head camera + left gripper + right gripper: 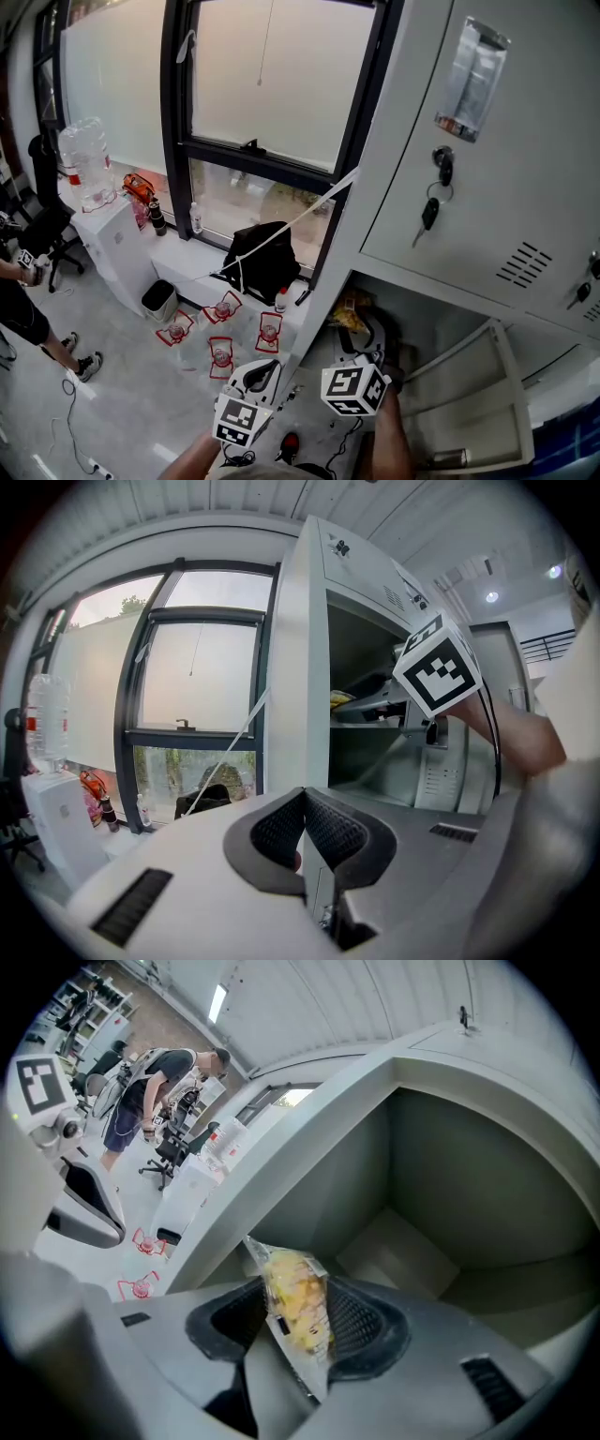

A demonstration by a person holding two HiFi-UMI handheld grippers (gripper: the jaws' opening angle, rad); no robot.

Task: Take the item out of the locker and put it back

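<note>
A clear bag of yellow snacks [295,1302] stands tilted between the jaws of my right gripper [298,1312], inside an open grey locker compartment [412,1194]. The bag leans on the right pad [356,1321], and a thin gap shows at the left pad, so the jaws stand open around it. In the head view the bag [349,317] sits at the compartment's mouth, just beyond my right gripper [367,349]. My left gripper [301,803] is shut with nothing in it and hangs outside the locker [300,667], to the left of the right one [436,663].
A shut locker door [487,141] with keys [431,211] is above the open compartment; an open door [469,394] swings out at the lower right. A window [272,84], a black bag [262,253], a bin [159,298] and red floor markers [221,354] lie left. A person [150,1091] stands far off.
</note>
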